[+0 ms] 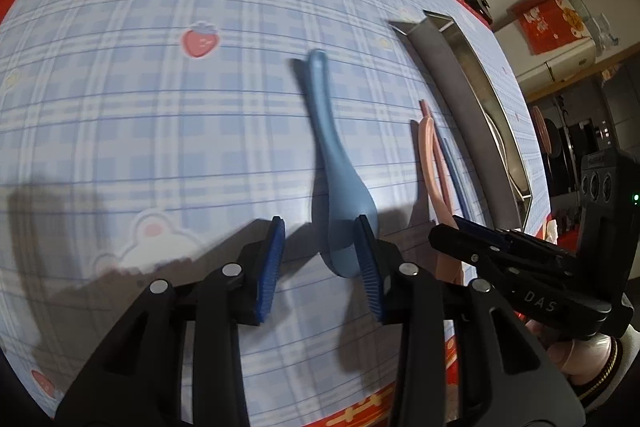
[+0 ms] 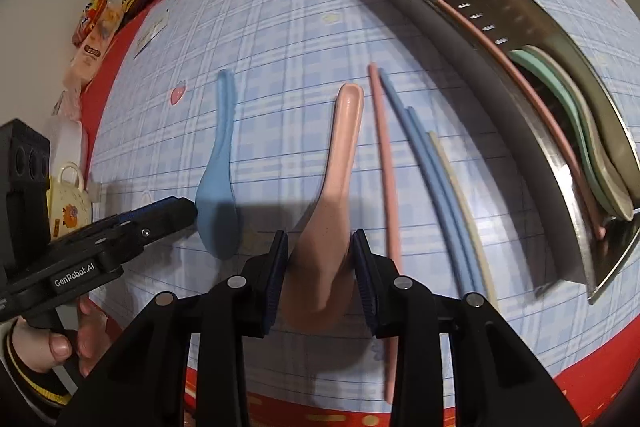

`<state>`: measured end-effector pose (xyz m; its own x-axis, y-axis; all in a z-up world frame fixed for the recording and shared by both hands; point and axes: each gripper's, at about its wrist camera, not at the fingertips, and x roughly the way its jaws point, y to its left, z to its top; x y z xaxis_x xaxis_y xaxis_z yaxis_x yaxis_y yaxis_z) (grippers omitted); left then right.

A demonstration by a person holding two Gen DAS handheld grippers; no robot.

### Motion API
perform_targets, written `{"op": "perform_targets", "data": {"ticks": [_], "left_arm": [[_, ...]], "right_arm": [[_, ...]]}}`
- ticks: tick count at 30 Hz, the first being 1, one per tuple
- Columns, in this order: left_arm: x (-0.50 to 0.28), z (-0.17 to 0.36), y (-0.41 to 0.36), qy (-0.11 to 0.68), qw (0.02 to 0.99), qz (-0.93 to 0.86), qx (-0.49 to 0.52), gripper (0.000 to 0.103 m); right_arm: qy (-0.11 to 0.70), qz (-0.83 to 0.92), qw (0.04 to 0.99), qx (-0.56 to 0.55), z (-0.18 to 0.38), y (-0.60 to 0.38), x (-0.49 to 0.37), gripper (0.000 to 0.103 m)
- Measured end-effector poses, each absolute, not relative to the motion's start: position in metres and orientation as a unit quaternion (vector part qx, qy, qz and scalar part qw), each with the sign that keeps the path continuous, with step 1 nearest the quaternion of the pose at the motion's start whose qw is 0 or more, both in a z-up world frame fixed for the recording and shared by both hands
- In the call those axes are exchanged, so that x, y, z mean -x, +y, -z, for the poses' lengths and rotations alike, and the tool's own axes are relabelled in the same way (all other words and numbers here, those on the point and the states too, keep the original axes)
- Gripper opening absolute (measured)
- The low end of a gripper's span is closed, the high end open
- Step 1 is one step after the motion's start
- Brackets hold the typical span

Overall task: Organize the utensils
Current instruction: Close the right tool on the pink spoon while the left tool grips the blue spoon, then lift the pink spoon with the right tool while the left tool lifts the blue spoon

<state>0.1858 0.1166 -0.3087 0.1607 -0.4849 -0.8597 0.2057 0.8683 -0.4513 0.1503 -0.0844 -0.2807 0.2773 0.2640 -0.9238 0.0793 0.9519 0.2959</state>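
Table: blue checked cloth with little strawberries is covering it, with red showing at the edges
Right claw: right gripper is pointing down at the pink spoon; its two blue pads are sitting on each side of the spoon's bowl and seem to be touching it, but I cannot tell if they are squeezing
Left claw: left gripper is hanging over the blue spoon; one pad is at the bowl's edge, the other is well off to the side, so it is not gripping
Sticks: pink chopstick, blue chopsticks and a cream chopstick are lying beside the pink spoon
Far side: metal tray is holding one pink stick, a green spoon and a grey spoon
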Motion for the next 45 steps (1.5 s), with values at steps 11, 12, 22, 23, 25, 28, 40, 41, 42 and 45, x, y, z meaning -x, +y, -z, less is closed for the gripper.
{"op": "perform_targets", "data": {"ticks": [11,12,22,23,25,28,40,41,42,45], "left_arm": [[-0.200,0.315,0.096,0.612,0.737,0.240,0.156,0.036],[-0.203,0.317,0.096,0.613,0.733,0.240,0.173,0.037],[-0.218,0.320,0.085,0.607,0.735,0.221,0.206,0.039],[-0.218,0.320,0.084,0.607,0.736,0.219,0.205,0.039],[-0.220,0.320,0.081,0.607,0.738,0.216,0.201,0.039],[-0.220,0.320,0.080,0.607,0.738,0.214,0.204,0.038],[-0.206,0.320,0.071,0.627,0.734,0.176,0.191,0.033],[-0.206,0.319,0.069,0.629,0.735,0.173,0.188,0.033],[-0.207,0.319,0.069,0.630,0.735,0.171,0.185,0.033],[-0.209,0.318,0.066,0.631,0.736,0.170,0.176,0.032]], "right_arm": [[0.606,-0.066,0.781,-0.136,0.287,-0.092,-0.151,0.033],[0.605,-0.067,0.781,-0.136,0.288,-0.092,-0.151,0.032],[0.605,-0.081,0.782,-0.127,0.287,-0.095,-0.149,0.032],[0.606,-0.082,0.781,-0.125,0.287,-0.095,-0.149,0.032],[0.606,-0.083,0.782,-0.121,0.287,-0.094,-0.149,0.032],[0.603,-0.082,0.785,-0.118,0.284,-0.094,-0.149,0.032],[0.598,-0.080,0.787,-0.133,0.281,-0.100,-0.148,0.032],[0.598,-0.080,0.787,-0.134,0.281,-0.101,-0.148,0.032],[0.597,-0.080,0.787,-0.135,0.281,-0.101,-0.148,0.032],[0.598,-0.084,0.786,-0.135,0.281,-0.102,-0.146,0.032]]}}
